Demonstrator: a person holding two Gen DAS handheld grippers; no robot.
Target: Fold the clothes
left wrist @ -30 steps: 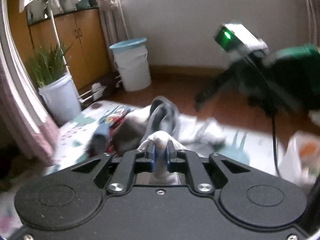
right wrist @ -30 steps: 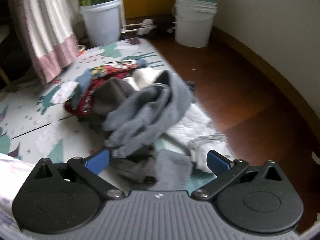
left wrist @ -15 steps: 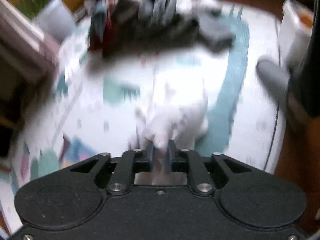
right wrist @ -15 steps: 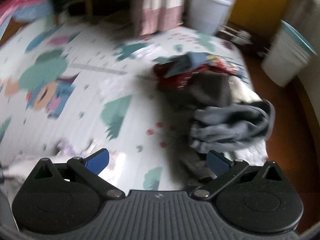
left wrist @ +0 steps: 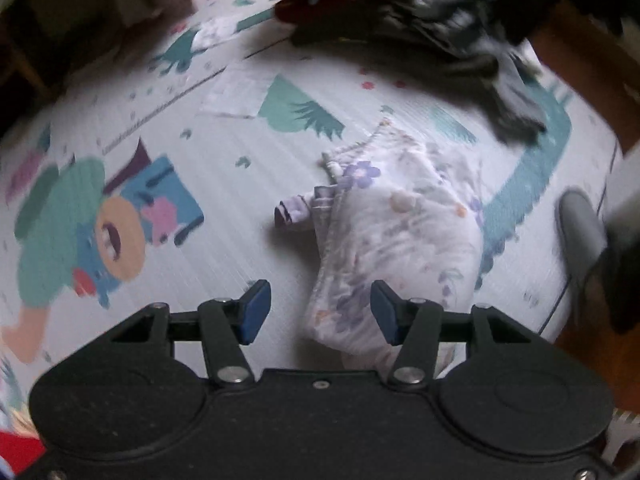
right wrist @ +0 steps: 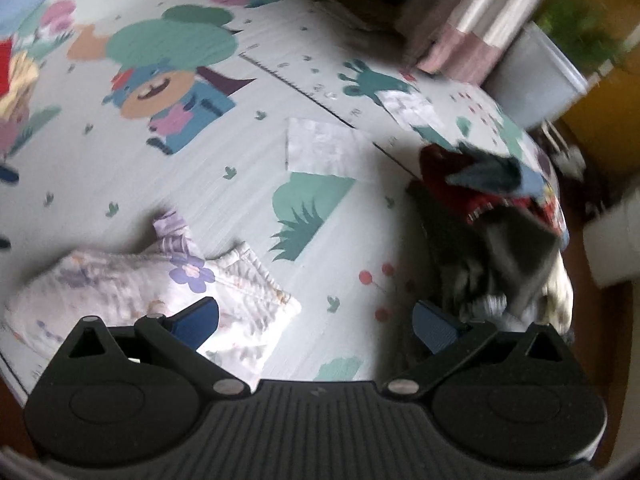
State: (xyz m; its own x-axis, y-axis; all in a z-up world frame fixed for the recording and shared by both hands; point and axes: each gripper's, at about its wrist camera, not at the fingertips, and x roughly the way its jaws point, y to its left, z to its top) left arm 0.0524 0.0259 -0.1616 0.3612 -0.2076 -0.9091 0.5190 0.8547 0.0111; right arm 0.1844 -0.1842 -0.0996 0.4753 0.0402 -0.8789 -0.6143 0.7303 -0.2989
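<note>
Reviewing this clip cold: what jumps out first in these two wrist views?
The white floral garment lies crumpled on the cartoon-printed play mat, right ahead of the open left gripper. The right gripper, also open, hangs over the mat beside that garment's edge. Farther back, a dark heap of unfolded clothes in grey, red and blue sits near the mat's far corner.
</note>
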